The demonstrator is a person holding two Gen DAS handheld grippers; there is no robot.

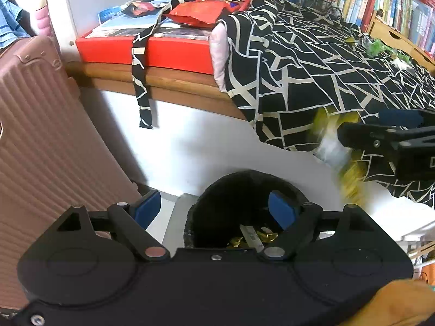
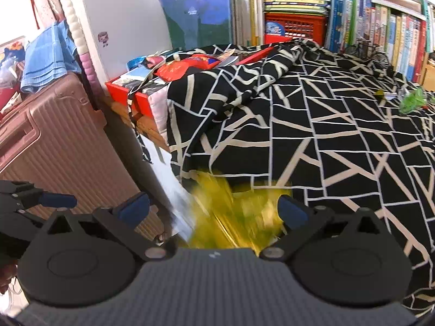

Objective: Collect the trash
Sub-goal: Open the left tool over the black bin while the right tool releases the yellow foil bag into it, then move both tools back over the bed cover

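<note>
Your right gripper [image 2: 213, 212], jaws wide apart, drops the yellow wrapper [image 2: 233, 212] beside the black bin [image 1: 244, 206]; left gripper [image 1: 214, 212], unclenched above it, fetches next.

Crowded bookshelves [image 2: 380, 27] behind a cloth-draped table [image 1: 168, 81].

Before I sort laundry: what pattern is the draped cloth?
Black cloth with cream irregular geometric lines; right wrist view shows it best.

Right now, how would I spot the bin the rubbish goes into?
Find the table draped in black cloth with cream lines. Below its edge, beside the pink ribbed suitcase, stands a round black bin. It alone is open-topped, with gold wrappers inside.
</note>
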